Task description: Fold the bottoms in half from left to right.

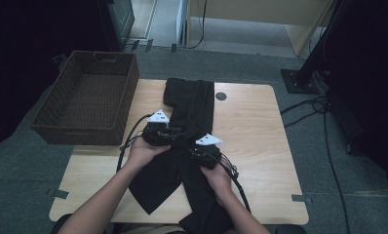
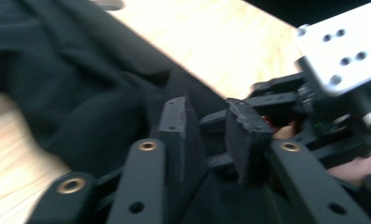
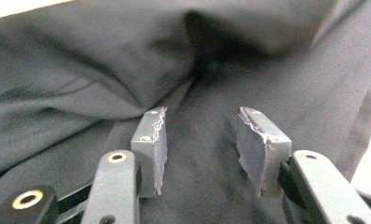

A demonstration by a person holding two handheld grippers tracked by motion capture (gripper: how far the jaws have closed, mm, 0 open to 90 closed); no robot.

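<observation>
Black trousers (image 1: 189,122) showing plain, no pattern, lying across pale wood-grain table (image 1: 260,131). Dark brown woven basket (image 1: 87,97) sitting at table's left. Left gripper (image 1: 175,135) and right gripper (image 1: 192,152) showing black, each wearing white three-cornered plate. Grey pads (image 3: 153,149) showing on right gripper.

A light wooden table (image 1: 250,126) stands on grey carpet. A black garment (image 1: 189,146) lies spread down the table's middle, from near the far edge to past the near edge. A brown wicker basket (image 1: 87,97) sits just left of the garment, overhanging the table's left far corner, and a small dark round disc (image 1: 221,96) lies just right of the garment's far end.
</observation>
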